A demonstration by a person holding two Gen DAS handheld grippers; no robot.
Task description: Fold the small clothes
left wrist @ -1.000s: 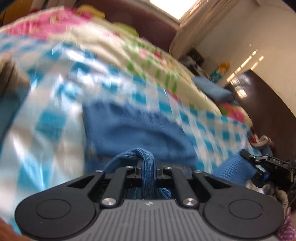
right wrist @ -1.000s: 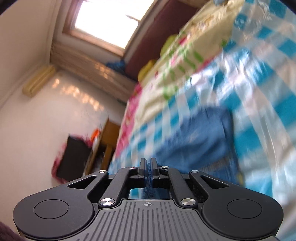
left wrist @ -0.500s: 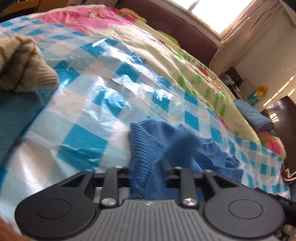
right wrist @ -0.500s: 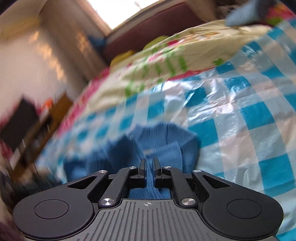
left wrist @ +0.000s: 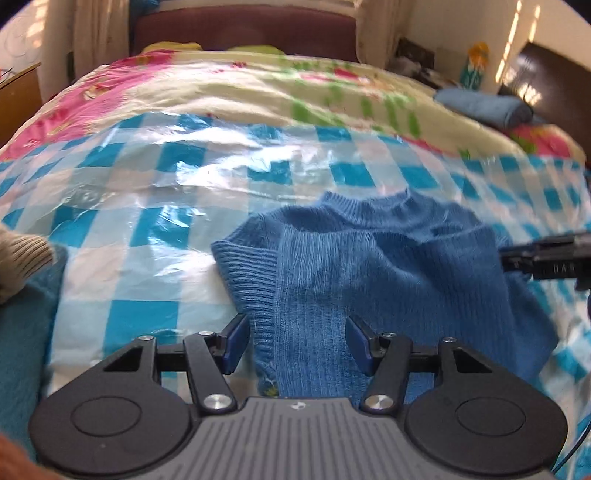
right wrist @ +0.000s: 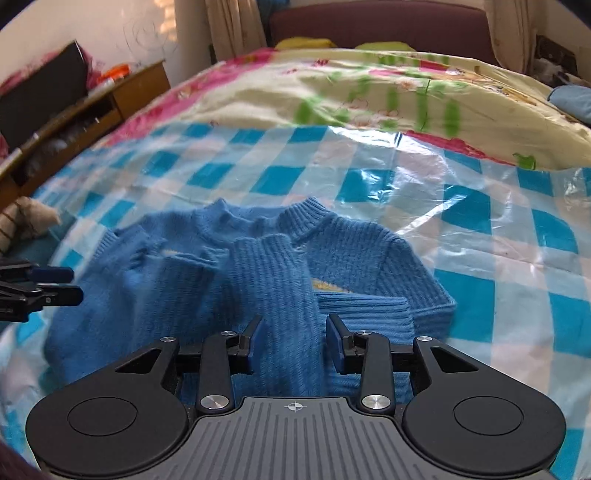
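A small blue knit sweater (left wrist: 388, 273) lies on the blue-and-white checked plastic sheet (left wrist: 147, 206) on the bed, neck away from me, both sleeves folded in over the body. My left gripper (left wrist: 295, 339) is open, its jaws apart over the sweater's left lower part, holding nothing. My right gripper (right wrist: 293, 341) is open, its jaws either side of a folded-in sleeve (right wrist: 273, 280) of the sweater (right wrist: 369, 258), not closed on it. The right gripper shows at the right edge of the left wrist view (left wrist: 550, 258); the left gripper shows at the left edge of the right wrist view (right wrist: 37, 288).
A beige striped knit (left wrist: 22, 258) and a teal garment (left wrist: 26, 332) lie at the left. A floral quilt (left wrist: 258, 88) covers the far bed before a dark headboard (left wrist: 243, 29). A folded blue cloth (left wrist: 484, 105) lies far right. A wooden cabinet (right wrist: 85, 107) stands left of the bed.
Both grippers were shut on the sweater a second ago. They laid it down on the sheet, opened and let go; the sweater now rests with its sleeves folded in.
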